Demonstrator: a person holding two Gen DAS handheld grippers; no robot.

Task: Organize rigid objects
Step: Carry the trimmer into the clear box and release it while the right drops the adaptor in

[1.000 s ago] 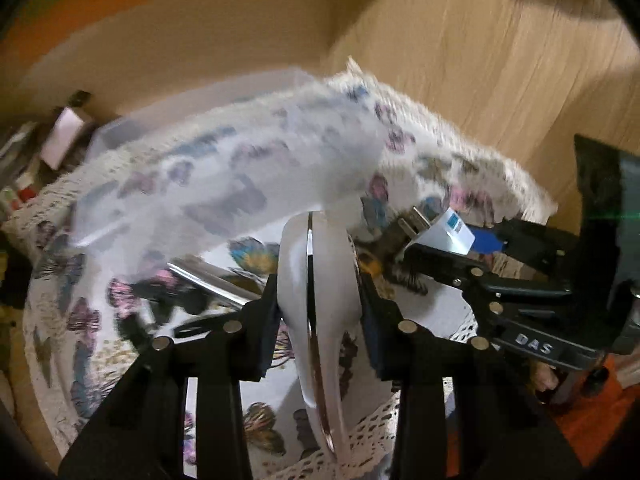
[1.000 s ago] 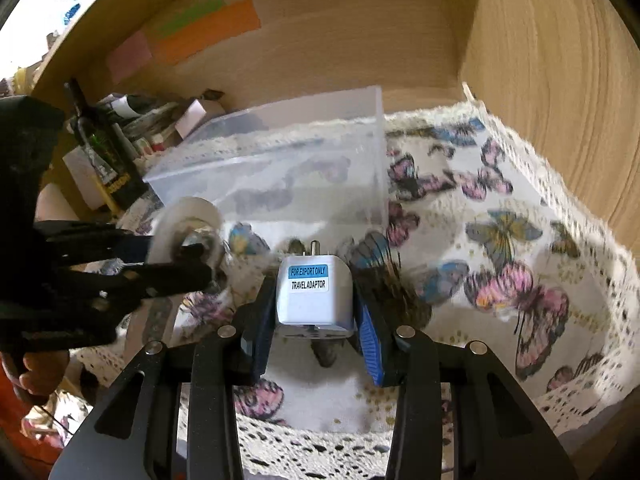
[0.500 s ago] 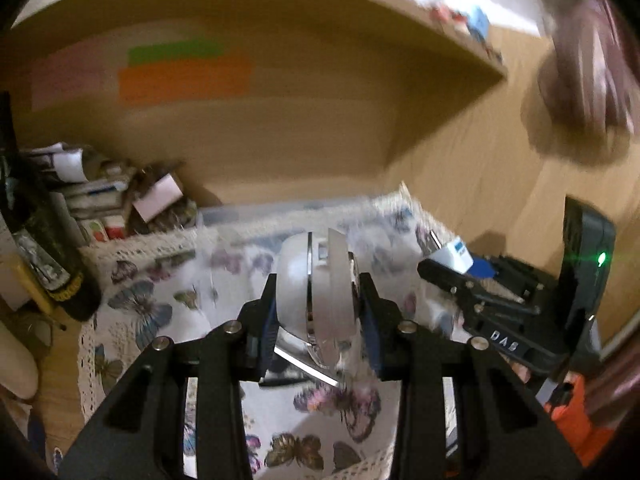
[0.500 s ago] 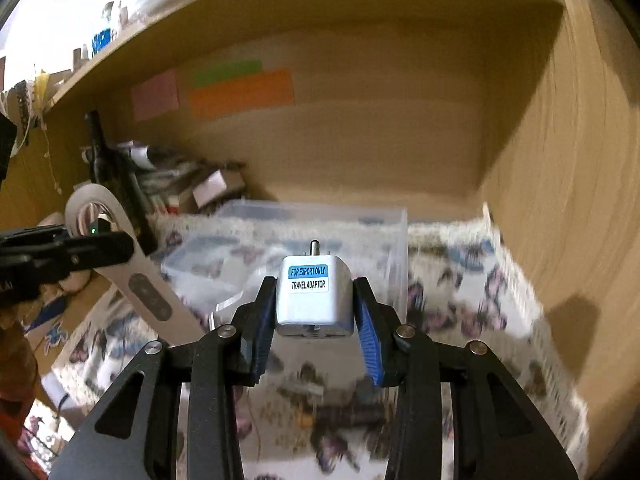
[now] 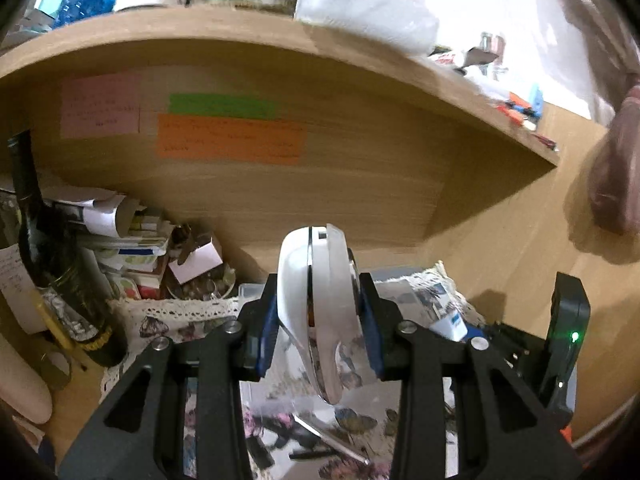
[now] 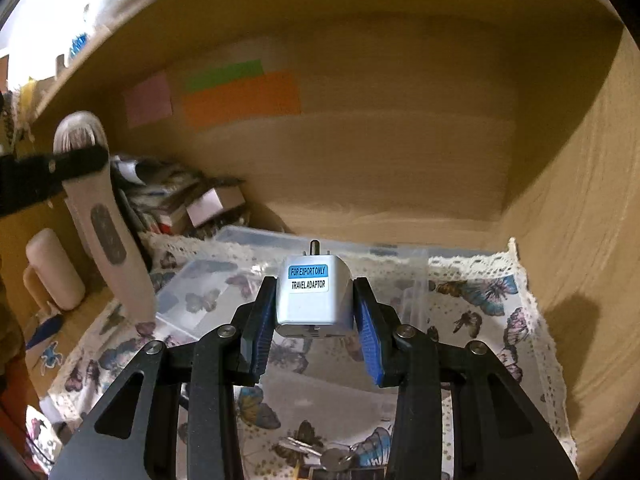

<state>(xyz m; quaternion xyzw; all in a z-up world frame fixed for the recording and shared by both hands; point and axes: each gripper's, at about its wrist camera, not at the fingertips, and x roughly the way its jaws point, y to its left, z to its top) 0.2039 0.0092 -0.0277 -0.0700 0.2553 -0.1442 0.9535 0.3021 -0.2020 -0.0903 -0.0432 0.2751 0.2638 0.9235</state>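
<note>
My left gripper (image 5: 318, 330) is shut on a white handheld device (image 5: 316, 304), held edge-on and raised above the table. The same device (image 6: 98, 216) shows at the left of the right wrist view, hanging from the left gripper. My right gripper (image 6: 314, 320) is shut on a white travel adaptor (image 6: 312, 298) with a blue label, held above the butterfly cloth (image 6: 476, 320). The adaptor (image 5: 450, 324) shows in the left wrist view too. A clear plastic box (image 6: 256, 276) lies on the cloth behind the adaptor.
A dark wine bottle (image 5: 44, 248) and a pile of papers and small boxes (image 5: 160, 256) stand at the back left. Keys (image 6: 320, 454) lie on the cloth near the front. Wooden walls and a shelf close in the nook. Coloured notes (image 5: 228, 140) stick on the back wall.
Both grippers have risen and tilted up with their objects still held. The views now take in the back wall and upper shelf instead of the tabletop.
</note>
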